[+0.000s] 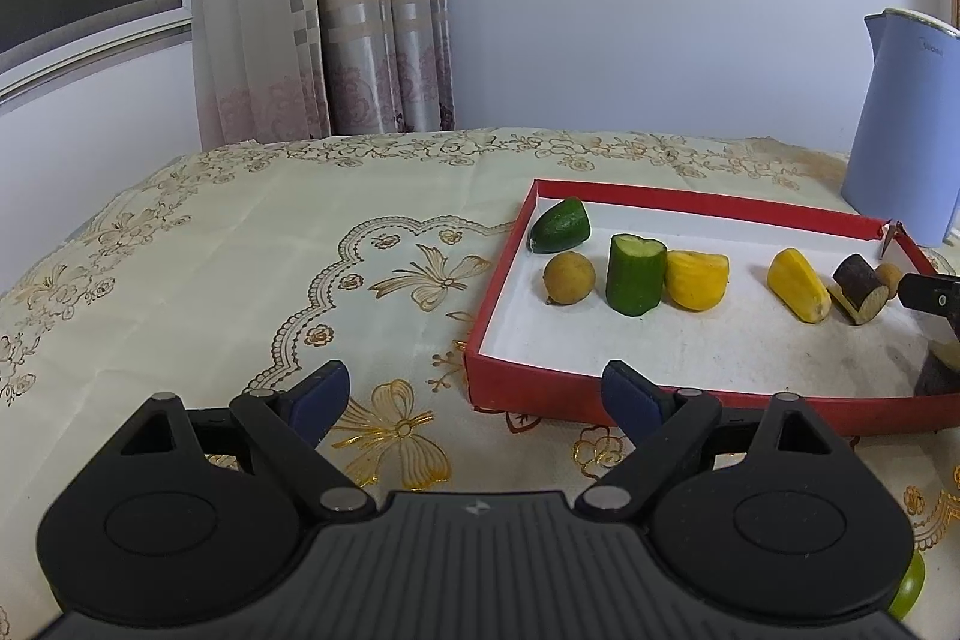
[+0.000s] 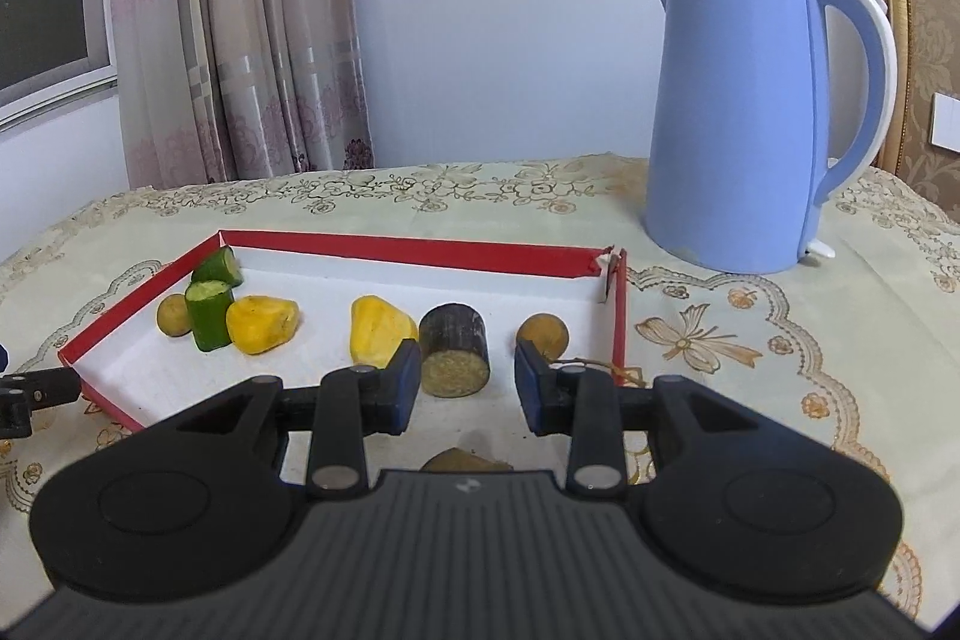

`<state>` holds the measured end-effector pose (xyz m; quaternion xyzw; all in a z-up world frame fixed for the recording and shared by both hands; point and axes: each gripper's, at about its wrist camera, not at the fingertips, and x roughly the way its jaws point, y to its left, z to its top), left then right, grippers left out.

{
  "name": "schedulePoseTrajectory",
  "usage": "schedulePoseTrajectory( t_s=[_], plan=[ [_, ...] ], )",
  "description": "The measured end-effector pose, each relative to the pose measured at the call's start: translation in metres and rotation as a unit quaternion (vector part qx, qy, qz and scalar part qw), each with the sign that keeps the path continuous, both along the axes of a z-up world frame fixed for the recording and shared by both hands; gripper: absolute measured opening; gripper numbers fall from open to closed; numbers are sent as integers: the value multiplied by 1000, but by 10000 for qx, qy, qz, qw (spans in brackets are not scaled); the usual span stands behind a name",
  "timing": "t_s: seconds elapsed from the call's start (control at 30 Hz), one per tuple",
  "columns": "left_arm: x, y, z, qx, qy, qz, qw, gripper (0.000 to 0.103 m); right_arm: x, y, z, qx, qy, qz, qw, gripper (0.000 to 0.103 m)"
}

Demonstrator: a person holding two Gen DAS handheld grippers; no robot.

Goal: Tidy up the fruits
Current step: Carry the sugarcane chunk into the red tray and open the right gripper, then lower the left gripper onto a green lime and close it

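Note:
A red tray [image 1: 489, 325] with a white floor holds two green cucumber pieces [image 1: 635, 274], two yellow fruit pieces [image 1: 696, 278], two round brown fruits [image 1: 569, 278] and a dark sugarcane stub [image 1: 859, 287]. My left gripper [image 1: 474, 400] is open and empty over the tablecloth at the tray's near left corner. My right gripper [image 2: 465, 382] is open and empty over the tray [image 2: 102, 334], just in front of the sugarcane stub [image 2: 454, 349]. Another brownish piece [image 2: 465, 459] lies under it, partly hidden. The round brown fruit [image 2: 543, 332] sits beside its right finger.
A blue electric kettle [image 2: 750, 118] stands behind the tray's right corner. A green fruit [image 1: 907, 587] lies on the cloth at the lower right of the left wrist view. Curtains, window and wall lie behind the table.

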<state>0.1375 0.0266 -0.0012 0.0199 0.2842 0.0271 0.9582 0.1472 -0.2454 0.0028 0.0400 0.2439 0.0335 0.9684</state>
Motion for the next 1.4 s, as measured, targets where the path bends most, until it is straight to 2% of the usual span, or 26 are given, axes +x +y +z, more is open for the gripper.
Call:
schedulePoseTrajectory(
  t_s=[0.57,0.7,0.83,0.9,1.0,1.07,1.17,1.3,1.4],
  plan=[
    [0,0,1,-34,2,-8,10000,92,-5,-1,1,33,-101,-36,9999,33],
    [-1,1,2,-92,-3,-47,9999,93,-12,-3,9,198,-305,-28,9993,52],
    [-2,2,4,-200,-43,-96,9997,93,-35,4,30,167,-865,197,9959,98],
    [-3,0,6,-191,-52,-138,9997,93,-50,11,41,14,-1015,261,9945,103],
    [-12,-7,9,-308,68,-511,9982,93,-68,17,51,-255,-824,158,9961,103],
    [-24,-13,9,-409,186,-946,9945,93,-79,18,51,-341,-655,-8,9973,103],
    [-45,-26,3,-311,302,-1499,9877,93,-98,17,44,-361,-556,-44,9978,103],
    [-71,-43,-6,-62,355,-2083,9774,93,-117,9,28,-92,-567,-129,9983,103],
    [-85,-49,-5,-60,340,-2249,9738,93,-117,-2,14,369,-505,-212,9978,103]
  ],
)
